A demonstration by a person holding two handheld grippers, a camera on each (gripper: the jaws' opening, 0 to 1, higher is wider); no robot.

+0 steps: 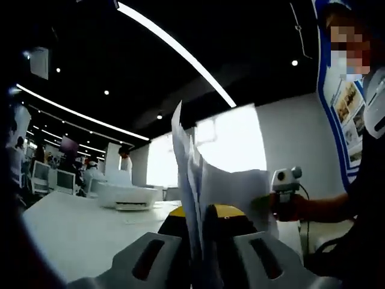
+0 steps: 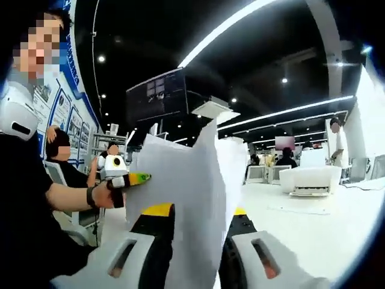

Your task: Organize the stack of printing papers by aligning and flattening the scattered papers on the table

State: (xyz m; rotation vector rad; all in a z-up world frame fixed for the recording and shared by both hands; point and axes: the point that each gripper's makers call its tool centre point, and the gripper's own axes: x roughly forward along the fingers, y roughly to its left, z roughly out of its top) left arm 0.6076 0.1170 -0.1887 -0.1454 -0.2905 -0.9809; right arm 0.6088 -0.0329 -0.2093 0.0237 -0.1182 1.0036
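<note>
Standing on edge above the tabletop [image 1: 72, 229], the papers [image 1: 210, 180] sit clamped between both grippers: left gripper [image 1: 201, 253] at one end, right gripper [image 2: 195, 253] opposite, long axis spanning them.

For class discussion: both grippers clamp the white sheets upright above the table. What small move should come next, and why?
Probably tap the white printing sheets down edge-first onto the white table: their top edges sit uneven, with the left gripper and right gripper holding them upright.
</note>
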